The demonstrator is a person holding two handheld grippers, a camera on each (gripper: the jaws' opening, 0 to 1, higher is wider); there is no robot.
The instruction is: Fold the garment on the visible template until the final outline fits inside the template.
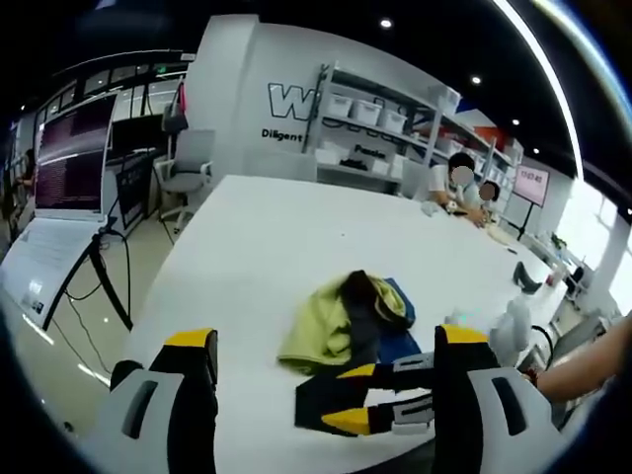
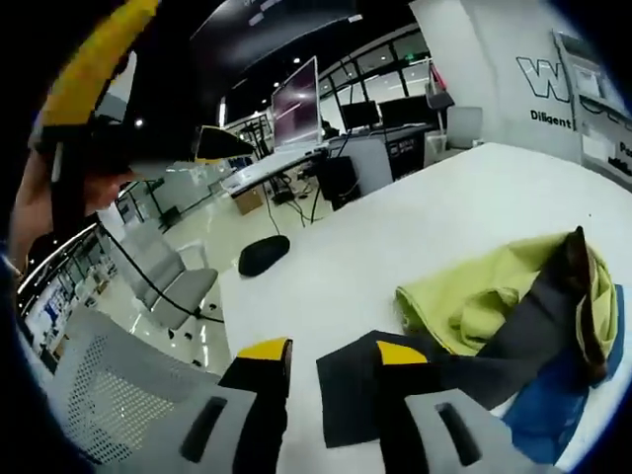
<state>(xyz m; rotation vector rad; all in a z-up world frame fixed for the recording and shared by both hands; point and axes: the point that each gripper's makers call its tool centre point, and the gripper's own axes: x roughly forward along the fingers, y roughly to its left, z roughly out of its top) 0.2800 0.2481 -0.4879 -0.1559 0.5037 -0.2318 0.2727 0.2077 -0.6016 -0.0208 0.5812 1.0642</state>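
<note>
Right hand-held gripper (image 2: 331, 360) jaws apart, hovering at the tabletop (image 2: 474, 197) edge; left hand-held gripper (image 1: 326, 346) likewise parted. Crumpled garment (image 2: 513, 306) lies just ahead.

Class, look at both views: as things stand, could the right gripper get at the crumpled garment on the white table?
Probably yes. The right gripper hangs open just over the garment, its dark sleeve lying before the fingers, and nothing stands between them on the table.

We find the garment (image 1: 355, 321) heaped on the counter (image 1: 267, 237), near its front edge. Right claw (image 1: 348, 397) lies just before the heap, at its near flap. Behind the counter: shelving (image 1: 380, 123) against the wall. Off the counter's left side, an office chair (image 1: 188, 168) and a monitor (image 1: 71, 156).
</note>
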